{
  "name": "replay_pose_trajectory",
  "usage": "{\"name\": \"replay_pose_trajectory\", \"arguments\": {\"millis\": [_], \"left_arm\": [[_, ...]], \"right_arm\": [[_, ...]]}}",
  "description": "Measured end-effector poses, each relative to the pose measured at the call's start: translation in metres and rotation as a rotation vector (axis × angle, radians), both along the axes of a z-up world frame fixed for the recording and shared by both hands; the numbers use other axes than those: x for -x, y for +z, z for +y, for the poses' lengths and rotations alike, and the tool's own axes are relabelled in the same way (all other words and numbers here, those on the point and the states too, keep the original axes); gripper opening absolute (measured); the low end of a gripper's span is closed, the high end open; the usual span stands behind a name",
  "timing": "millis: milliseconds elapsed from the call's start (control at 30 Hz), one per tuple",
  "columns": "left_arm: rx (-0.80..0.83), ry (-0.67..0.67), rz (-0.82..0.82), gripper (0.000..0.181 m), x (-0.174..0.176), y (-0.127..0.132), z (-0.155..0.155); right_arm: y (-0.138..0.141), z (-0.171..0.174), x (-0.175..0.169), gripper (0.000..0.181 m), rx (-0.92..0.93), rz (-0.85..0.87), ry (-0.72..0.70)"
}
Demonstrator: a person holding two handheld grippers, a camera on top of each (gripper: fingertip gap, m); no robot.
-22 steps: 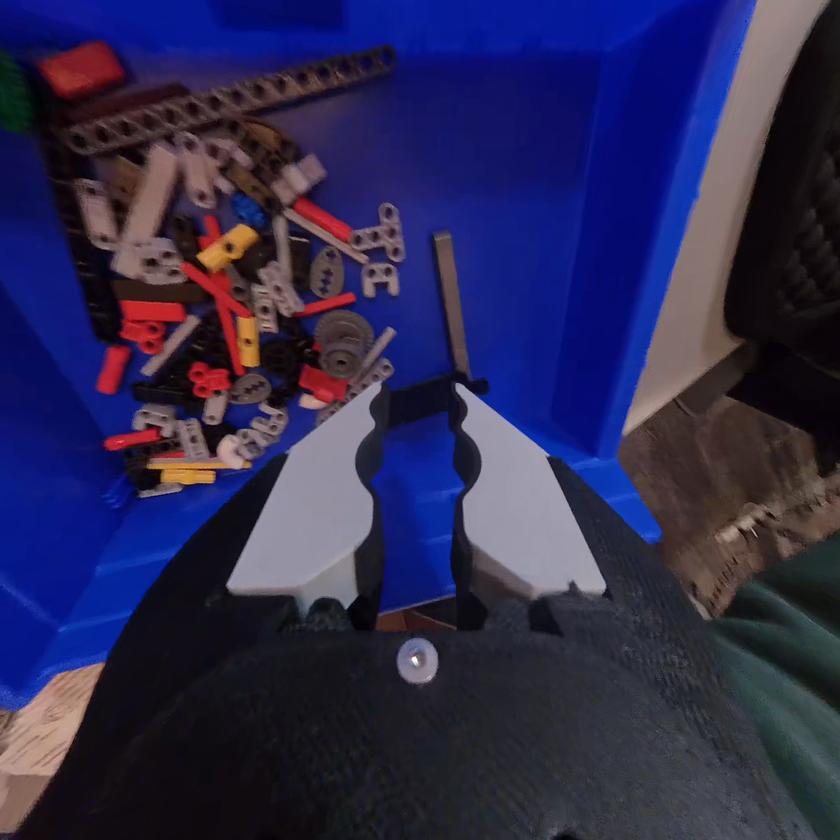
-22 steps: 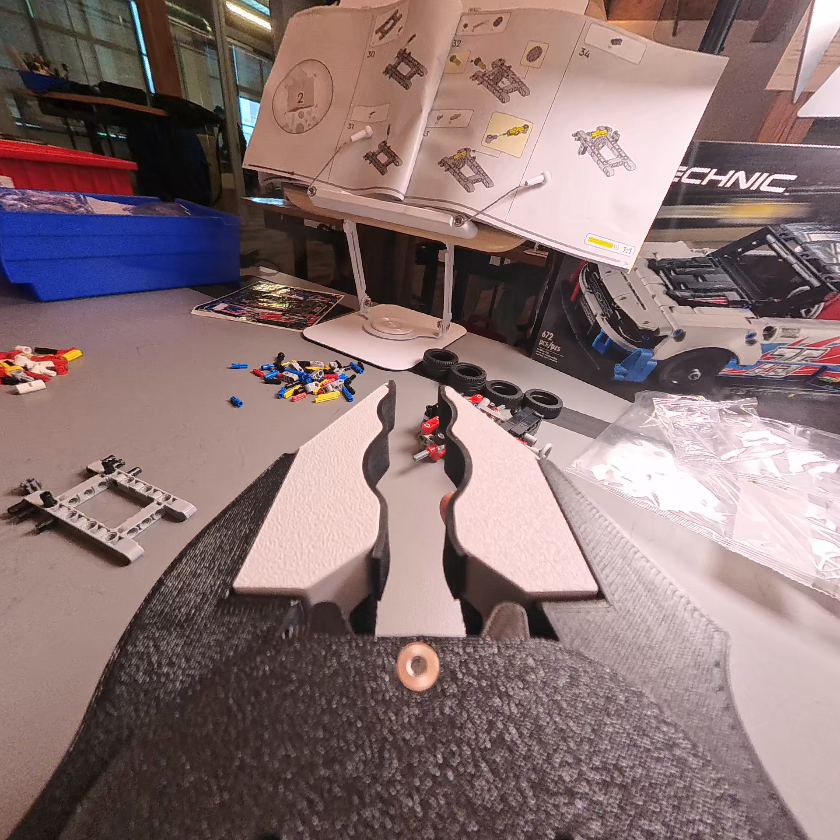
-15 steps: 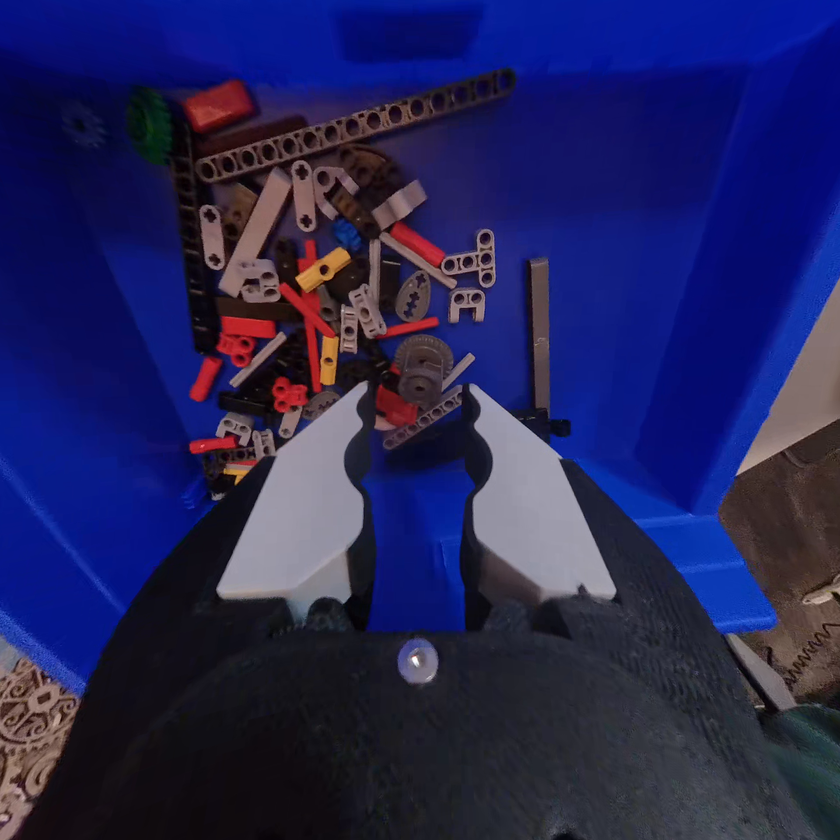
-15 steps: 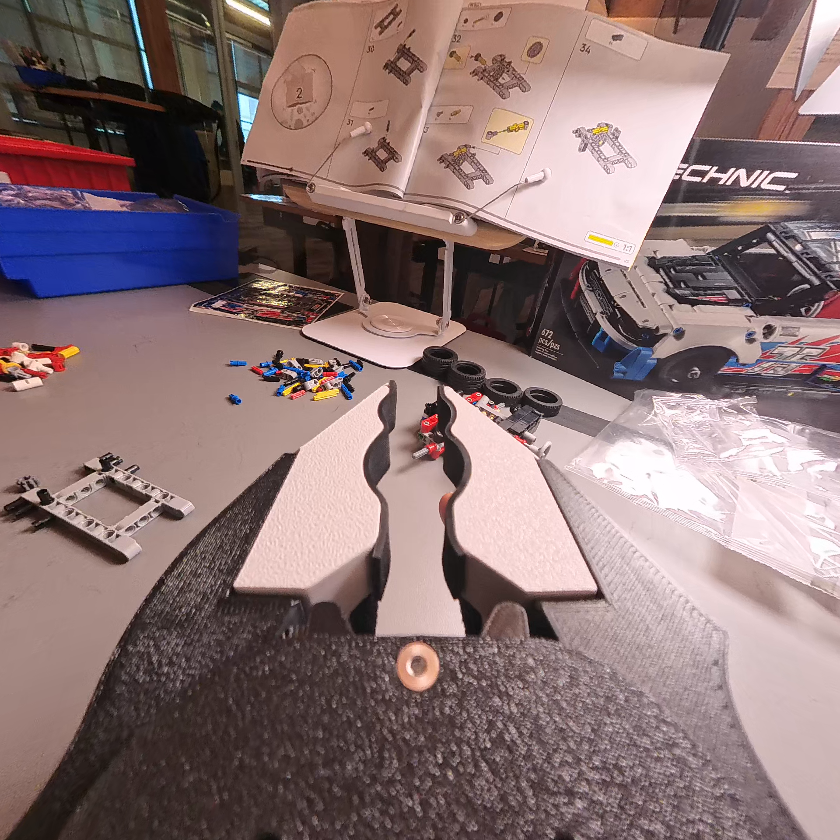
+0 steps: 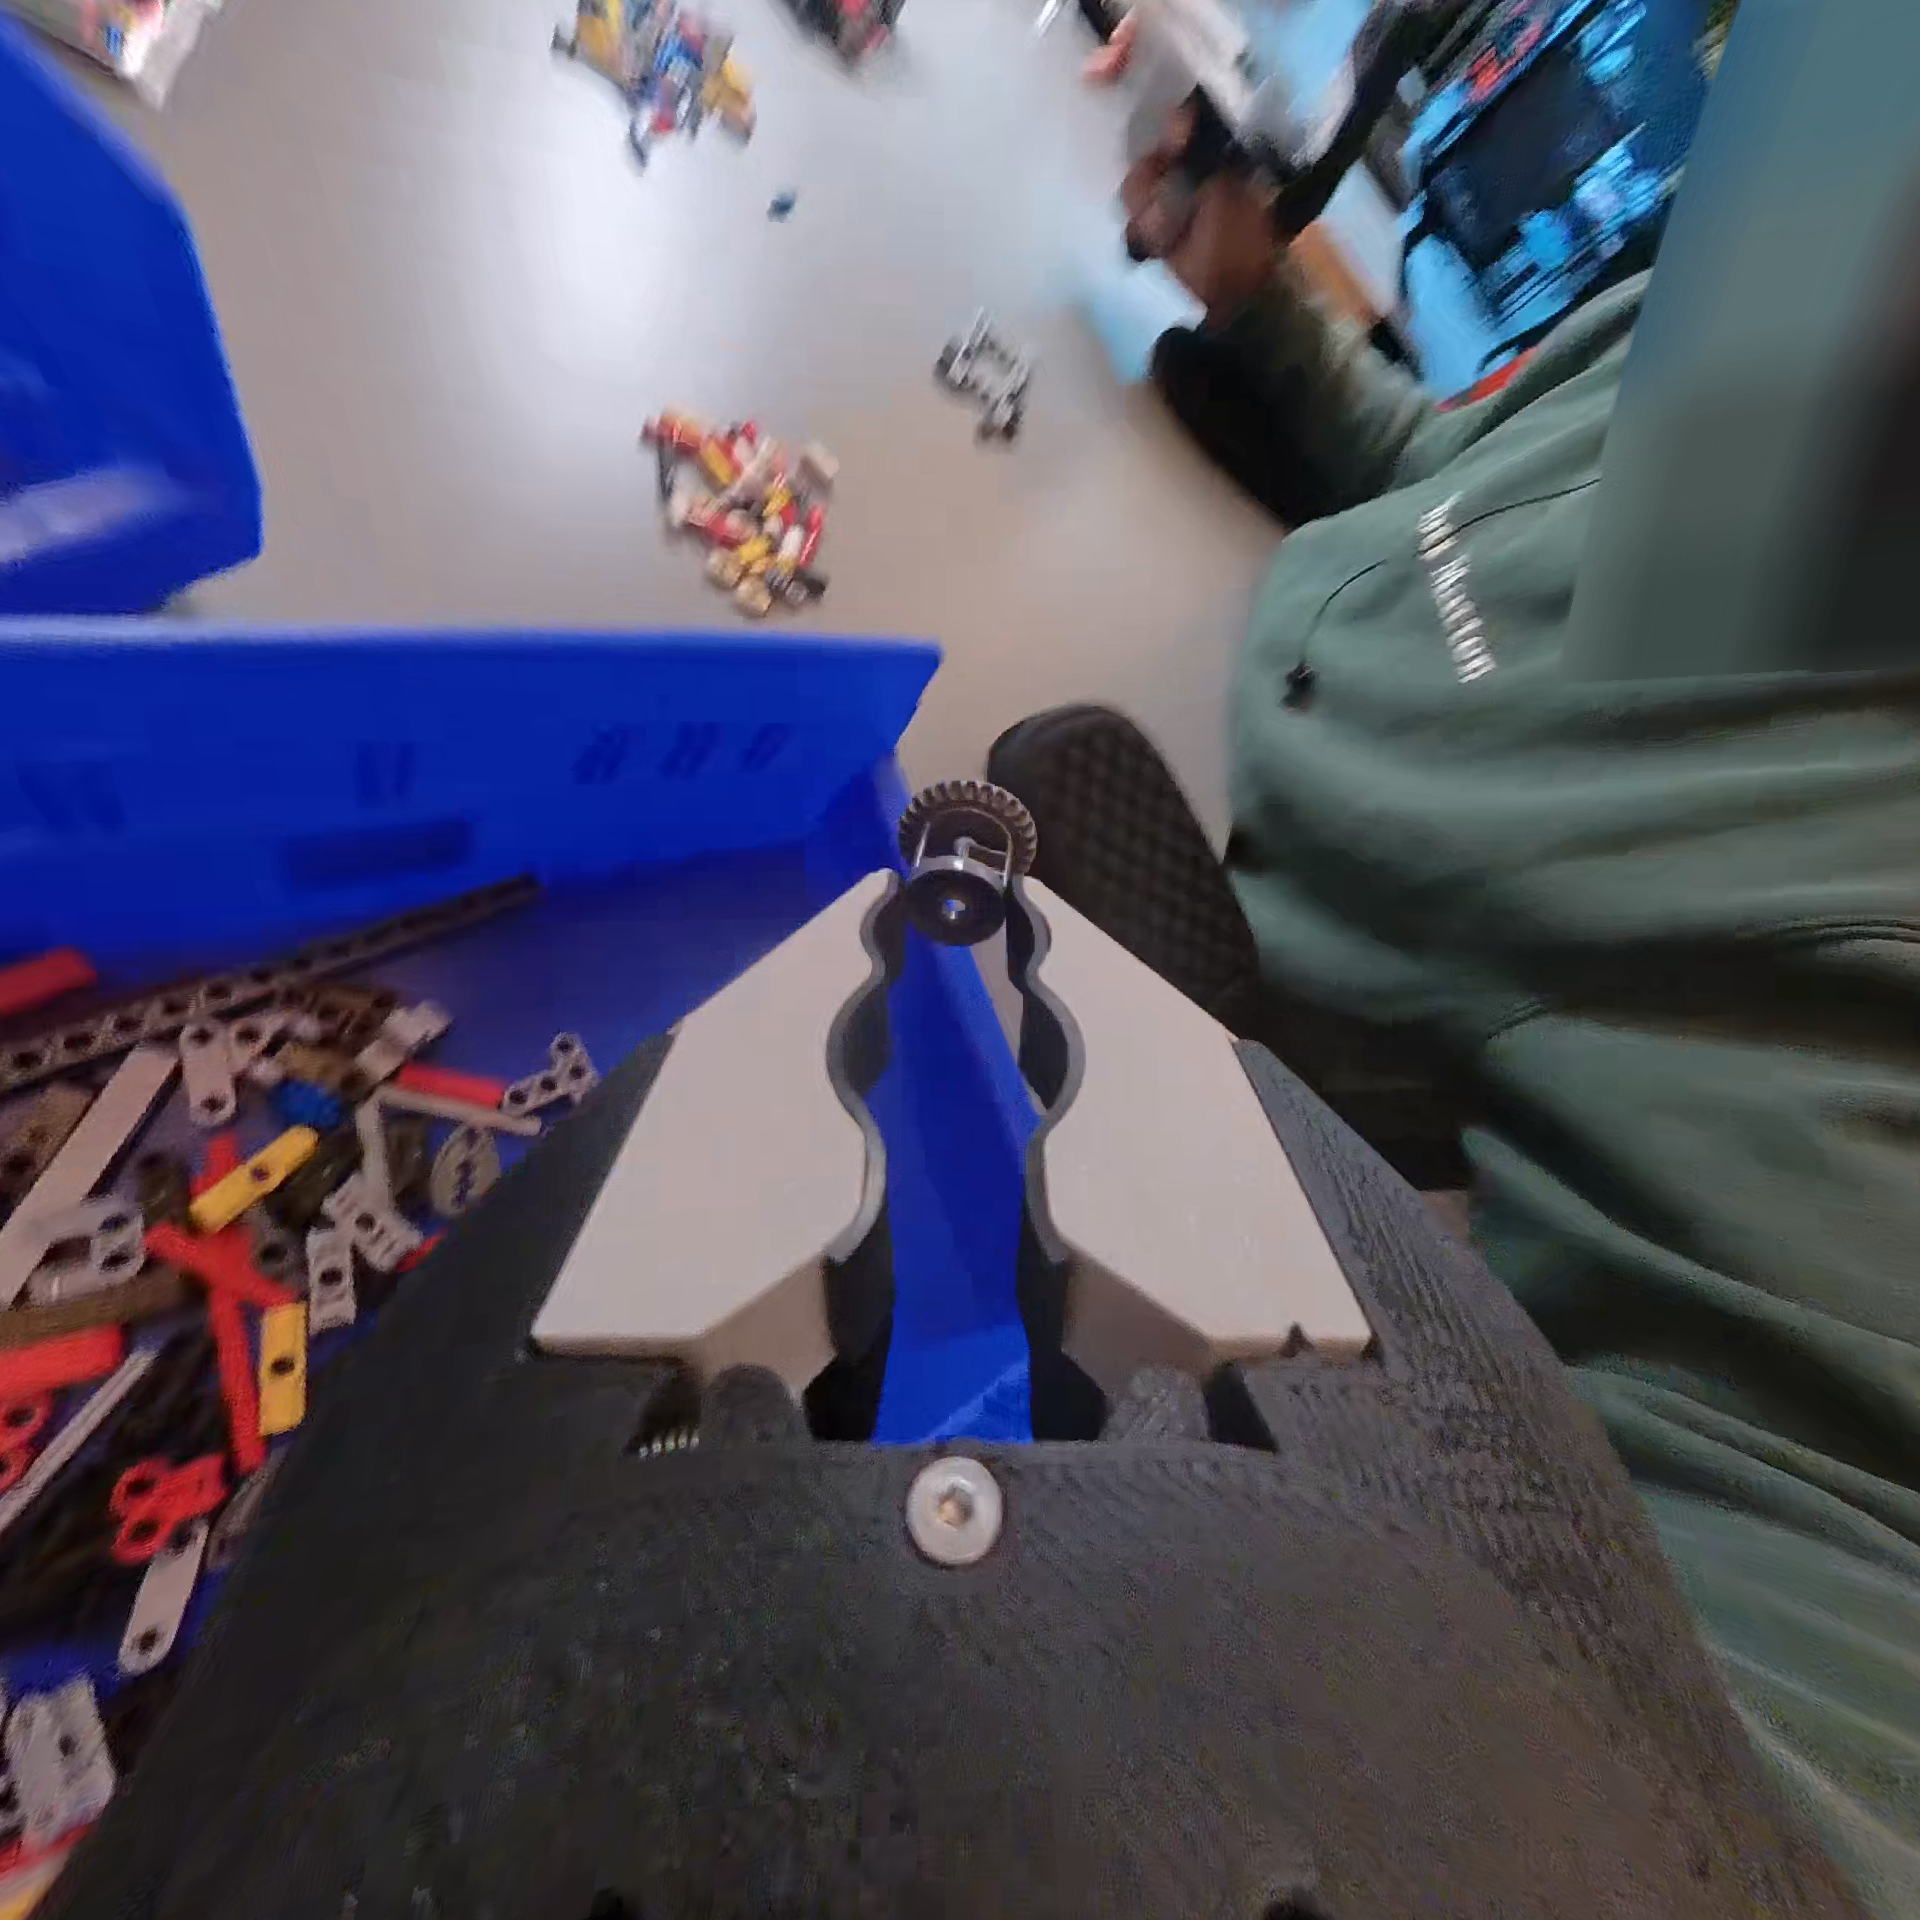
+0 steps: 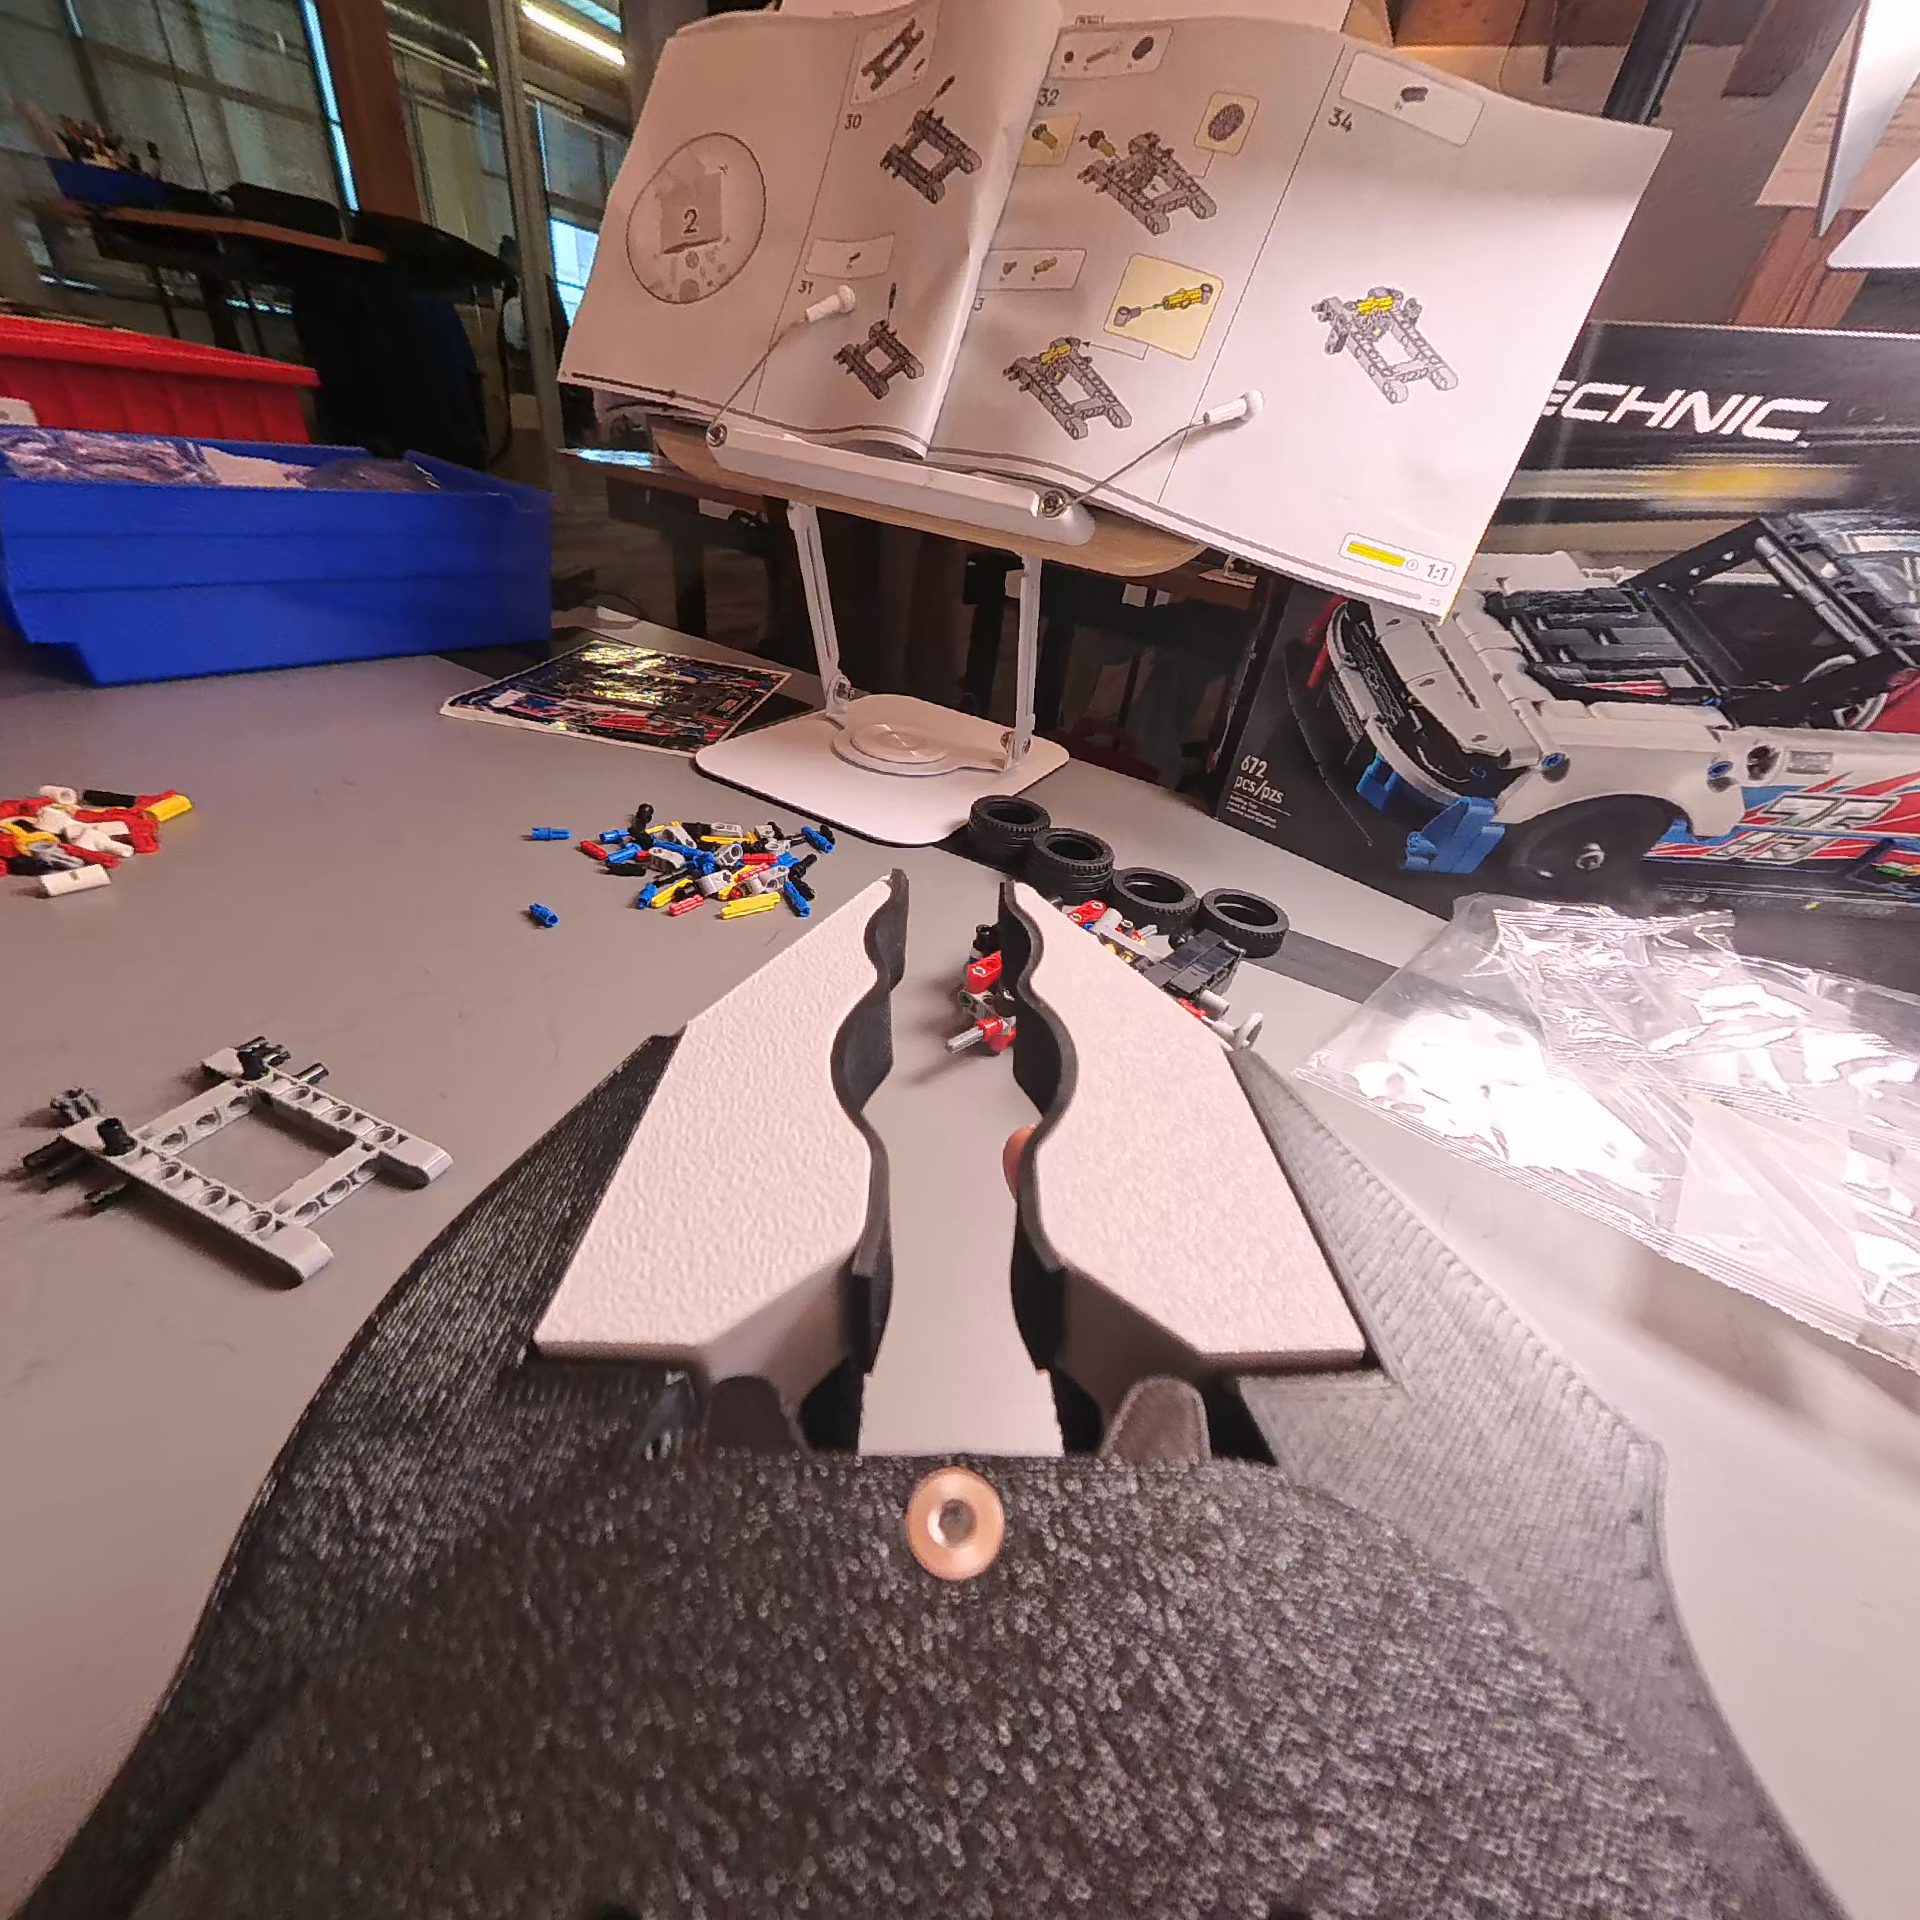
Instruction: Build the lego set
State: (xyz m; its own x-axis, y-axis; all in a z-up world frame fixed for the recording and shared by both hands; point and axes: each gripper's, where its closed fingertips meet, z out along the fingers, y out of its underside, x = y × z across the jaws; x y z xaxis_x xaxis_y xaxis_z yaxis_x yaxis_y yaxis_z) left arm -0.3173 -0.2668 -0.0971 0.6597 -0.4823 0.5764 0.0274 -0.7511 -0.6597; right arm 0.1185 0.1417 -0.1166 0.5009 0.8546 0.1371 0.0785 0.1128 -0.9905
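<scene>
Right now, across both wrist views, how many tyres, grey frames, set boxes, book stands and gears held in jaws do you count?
Tyres: 4
Frame: 1
Box: 1
Stand: 1
Gear, in the left jaws: 1
Total: 8

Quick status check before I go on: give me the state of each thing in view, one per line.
left gripper: shut on the dark grey gear, lifted above the bin.
dark grey gear: pinched at the fingertips.
blue bin: open, loose parts inside.
right gripper: open, empty, low over the table.
grey frame: part-built, flat on the table.
instruction booklet: open on its stand.
plastic bag: lying flat, looks empty.
</scene>
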Motion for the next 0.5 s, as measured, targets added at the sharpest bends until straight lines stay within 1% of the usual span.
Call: {"name": "replay_pose_trajectory", "arguments": {"millis": [67,133,267,367,500], "left_arm": [[-0.065,-0.008,-0.051,0.018,-0.004,0.013,0.0],[-0.102,-0.013,-0.078,0.017,-0.006,0.019,0.001],[-0.11,-0.02,-0.086,0.017,-0.009,0.017,0.001],[-0.067,0.019,-0.019,0.018,-0.002,0.002,0.005],[0.114,0.143,0.246,0.018,0.029,-0.046,0.011]], "right_arm": [[0.0,0.0,0.0,0.016,0.0,0.001,0.001],[0.001,-0.001,0.0,0.016,-0.001,0.002,0.001],[0.002,-0.002,0.0,0.016,-0.004,0.003,0.002],[0.002,-0.002,0.0,0.016,-0.004,0.004,0.003],[0.002,-0.001,0.0,0.016,-0.004,0.003,0.002]]}}
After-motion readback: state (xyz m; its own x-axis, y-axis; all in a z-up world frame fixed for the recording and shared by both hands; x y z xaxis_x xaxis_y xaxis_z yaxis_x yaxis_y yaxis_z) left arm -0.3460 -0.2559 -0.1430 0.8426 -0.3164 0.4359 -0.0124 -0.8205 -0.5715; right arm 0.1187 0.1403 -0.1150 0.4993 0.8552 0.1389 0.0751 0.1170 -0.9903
